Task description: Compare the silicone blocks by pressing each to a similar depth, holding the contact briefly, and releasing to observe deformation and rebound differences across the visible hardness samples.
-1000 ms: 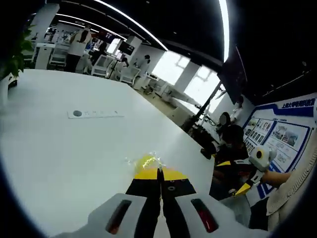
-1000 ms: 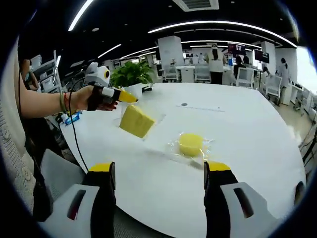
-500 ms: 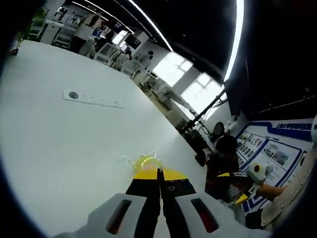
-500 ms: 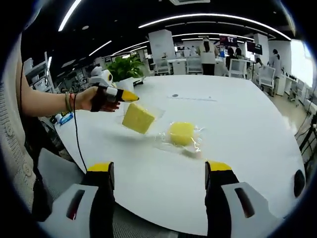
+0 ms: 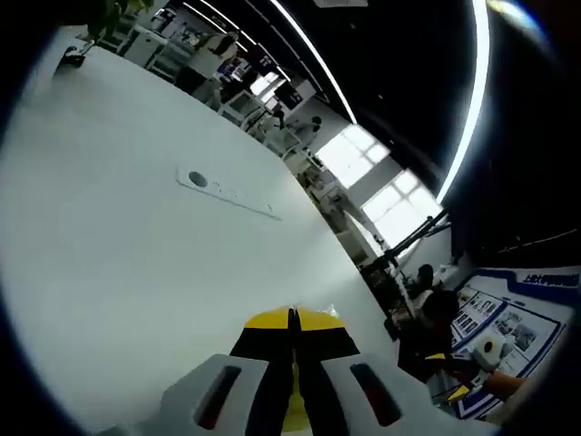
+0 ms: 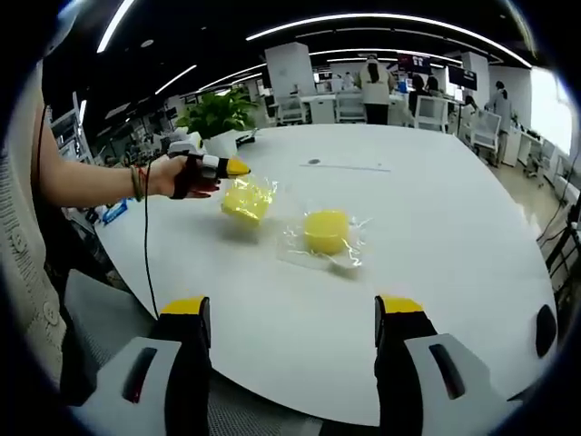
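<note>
L gripper (image 6: 238,167), jaws together, now bears its tip down on the yellow silicone block in clear wrap (image 6: 245,200) at the white table's (image 6: 436,227) near-left; a sec ago the block hung tilted above it. Press step starts, I judge. R gripper (image 6: 292,313) jaws apart, idle, short of the round yellow wrapped block (image 6: 327,231). No legible writing.

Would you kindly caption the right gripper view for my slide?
Left gripper touches a bagged yellow silicone block; a second bagged block lies beside it.
</note>
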Motion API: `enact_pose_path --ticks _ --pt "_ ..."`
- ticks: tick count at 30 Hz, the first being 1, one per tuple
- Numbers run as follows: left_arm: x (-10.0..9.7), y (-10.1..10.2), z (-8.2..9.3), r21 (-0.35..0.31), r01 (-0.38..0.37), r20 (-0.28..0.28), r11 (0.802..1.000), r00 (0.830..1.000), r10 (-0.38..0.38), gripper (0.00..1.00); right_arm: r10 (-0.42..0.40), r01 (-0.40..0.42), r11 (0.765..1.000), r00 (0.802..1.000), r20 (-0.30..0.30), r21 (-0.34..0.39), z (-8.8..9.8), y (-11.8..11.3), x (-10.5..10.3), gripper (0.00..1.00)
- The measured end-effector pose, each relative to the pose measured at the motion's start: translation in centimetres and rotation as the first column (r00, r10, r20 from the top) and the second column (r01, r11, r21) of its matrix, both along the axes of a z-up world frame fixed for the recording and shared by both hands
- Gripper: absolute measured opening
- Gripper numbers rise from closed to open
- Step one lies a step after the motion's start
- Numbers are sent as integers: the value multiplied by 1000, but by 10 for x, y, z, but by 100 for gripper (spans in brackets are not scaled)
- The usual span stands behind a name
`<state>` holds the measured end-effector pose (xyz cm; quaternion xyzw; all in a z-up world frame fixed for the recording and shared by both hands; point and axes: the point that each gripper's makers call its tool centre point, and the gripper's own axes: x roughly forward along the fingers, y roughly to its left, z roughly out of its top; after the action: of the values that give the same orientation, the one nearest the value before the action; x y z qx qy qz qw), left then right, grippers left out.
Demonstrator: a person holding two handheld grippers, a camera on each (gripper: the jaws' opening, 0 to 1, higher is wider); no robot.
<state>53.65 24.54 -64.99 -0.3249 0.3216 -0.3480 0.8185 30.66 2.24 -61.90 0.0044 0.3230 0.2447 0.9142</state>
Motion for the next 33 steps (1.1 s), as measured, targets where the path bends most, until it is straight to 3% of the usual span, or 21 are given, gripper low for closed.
enact_pose_path --ticks 5,10,14,21,25,28,30,33 --pt "5 12 -18 -16 -34 -43 999 999 33 0 6 -6 1000 1000 -28 -11 -7 0 -4 68" --pt "3 22 -44 30 -73 -107 997 991 76 0 -4 4 1000 998 -55 -13 -12 -2 -7 67" --pt "0 23 -51 -7 -90 -131 996 987 89 0 -5 4 1000 998 -62 -16 -15 -3 -8 67" --pt "-1 25 -59 -12 -97 -151 995 984 94 0 2 -3 1000 997 -72 -20 -18 -3 -7 67" --pt "-1 29 -62 -19 -117 -158 993 981 113 10 9 -11 1000 997 -74 -26 -19 -2 -7 67" --pt "-5 33 -68 17 -116 -169 993 979 117 23 14 -16 999 997 -76 -28 -20 -2 -7 67" --pt "-4 29 -62 -29 -123 -164 992 980 117 29 16 -18 1000 997 -80 -26 -21 -1 -7 67" --pt "-4 30 -57 -41 -135 -160 990 979 127 37 25 -27 999 997 -78 -25 -21 1 -8 66"
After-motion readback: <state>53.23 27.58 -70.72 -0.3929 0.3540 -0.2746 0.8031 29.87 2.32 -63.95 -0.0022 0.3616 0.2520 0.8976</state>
